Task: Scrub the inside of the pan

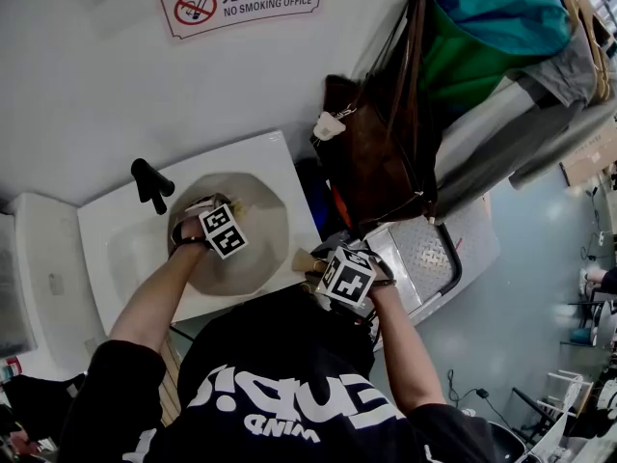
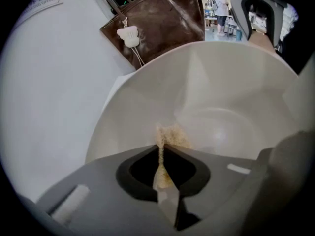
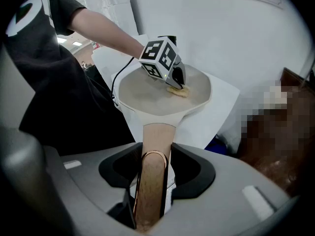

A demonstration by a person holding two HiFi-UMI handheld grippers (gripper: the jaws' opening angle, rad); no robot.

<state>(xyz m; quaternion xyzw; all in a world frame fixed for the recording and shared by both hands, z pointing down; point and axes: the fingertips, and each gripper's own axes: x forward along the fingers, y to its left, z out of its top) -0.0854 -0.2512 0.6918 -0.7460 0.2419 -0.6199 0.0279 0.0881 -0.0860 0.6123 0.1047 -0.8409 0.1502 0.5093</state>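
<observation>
Two claws are on the cream pan (image 1: 262, 244), which sits on a white bench (image 1: 273, 158). The left claw (image 2: 163, 167) is pinched together on a thin yellowish scrub pad (image 2: 171, 135) and presses it against the pan's inner floor, near the far rim as the right gripper view shows it. The right claw (image 3: 152, 183) is clamped on the pan's wooden handle (image 3: 155, 144). A brown bag (image 2: 160, 18) hangs just beyond the bench.
</observation>
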